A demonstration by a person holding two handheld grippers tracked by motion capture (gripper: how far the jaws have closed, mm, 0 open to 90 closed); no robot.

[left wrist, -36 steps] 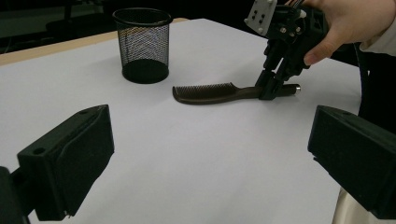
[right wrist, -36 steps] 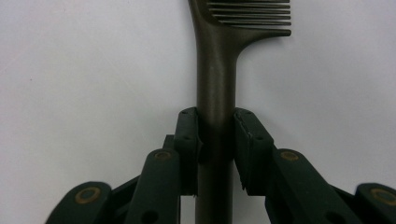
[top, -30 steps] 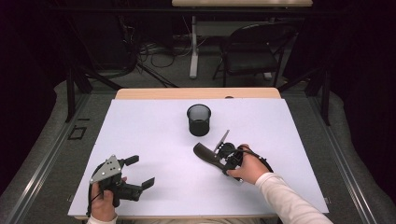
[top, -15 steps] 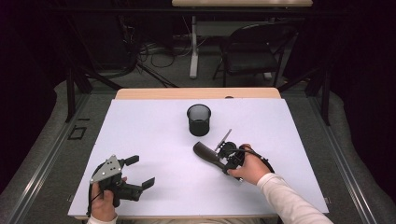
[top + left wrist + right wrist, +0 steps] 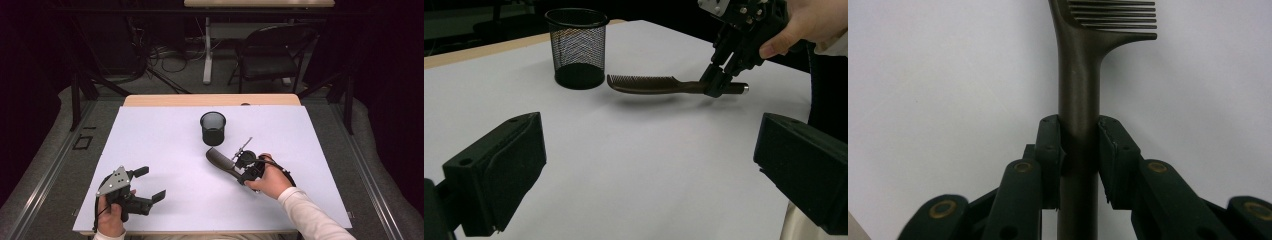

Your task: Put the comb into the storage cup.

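Clamping the comb [image 5: 1079, 100] handle, the right gripper [image 5: 239, 169] is carrying it; tip teeth down into the mesh cup [image 5: 213, 128] at 11 o'clock, while the left gripper [image 5: 148, 184] is idling wide.

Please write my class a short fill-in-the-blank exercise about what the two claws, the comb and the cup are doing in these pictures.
1. The right claw is shut on the comb's ____.
2. The left claw is ____ and holds nothing.
3. The black mesh cup stands ____ on the white table.
4. The comb's teeth end points toward the ____.

Missing words: handle; open; upright; cup
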